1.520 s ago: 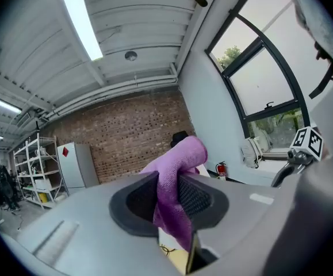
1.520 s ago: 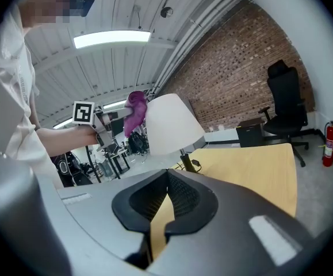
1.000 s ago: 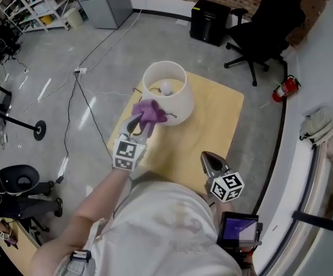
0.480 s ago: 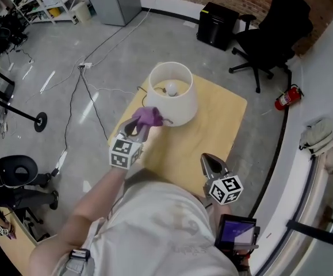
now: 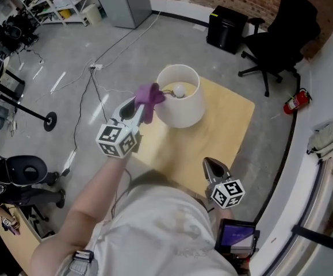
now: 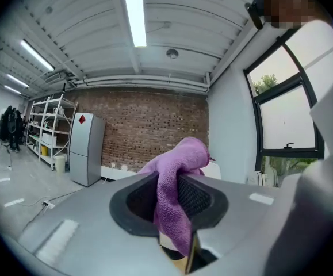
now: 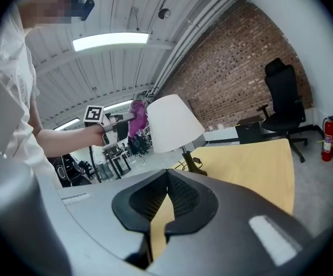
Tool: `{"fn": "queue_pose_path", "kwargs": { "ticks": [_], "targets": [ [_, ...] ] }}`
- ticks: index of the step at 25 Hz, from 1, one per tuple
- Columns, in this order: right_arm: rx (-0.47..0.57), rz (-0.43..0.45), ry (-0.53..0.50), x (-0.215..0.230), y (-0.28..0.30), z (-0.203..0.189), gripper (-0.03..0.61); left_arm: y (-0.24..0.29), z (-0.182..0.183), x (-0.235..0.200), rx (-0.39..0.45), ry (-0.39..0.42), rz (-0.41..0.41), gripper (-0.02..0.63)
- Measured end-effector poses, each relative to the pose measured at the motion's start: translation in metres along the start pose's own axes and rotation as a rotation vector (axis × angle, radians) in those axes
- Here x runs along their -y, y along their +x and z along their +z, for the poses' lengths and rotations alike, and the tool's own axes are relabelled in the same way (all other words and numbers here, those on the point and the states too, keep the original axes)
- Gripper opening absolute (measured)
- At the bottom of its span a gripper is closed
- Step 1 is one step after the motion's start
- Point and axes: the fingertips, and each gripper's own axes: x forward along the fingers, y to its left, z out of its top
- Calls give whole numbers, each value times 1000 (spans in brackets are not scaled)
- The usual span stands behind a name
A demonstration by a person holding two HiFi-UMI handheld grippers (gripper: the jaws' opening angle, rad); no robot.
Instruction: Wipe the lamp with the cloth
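A white lamp with a bare bulb stands at the far side of the pale wooden table. My left gripper is raised to the left of the shade's rim and is shut on a purple cloth. The cloth bunches over the shade's left edge. In the left gripper view the cloth hangs pinched between the pads of that gripper. My right gripper hovers at the table's near edge, shut and empty. The right gripper view shows that gripper, the lamp and the cloth.
A black office chair, a black box and a red fire extinguisher stand beyond the table. Cables trail across the grey floor at left. A small lit screen sits near my right side.
My left gripper has risen with the cloth from the side of the shade to its upper rim. The right gripper has stayed put.
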Motion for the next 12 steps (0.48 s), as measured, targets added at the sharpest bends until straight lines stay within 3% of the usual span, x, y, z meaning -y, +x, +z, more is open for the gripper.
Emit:
{"fn": "queue_pose_path", "kwargs": {
  "ticks": [12],
  "targets": [
    [25, -95, 27, 8, -26, -5, 14, 27, -63, -3, -137, -64, -20, 83]
  ]
}}
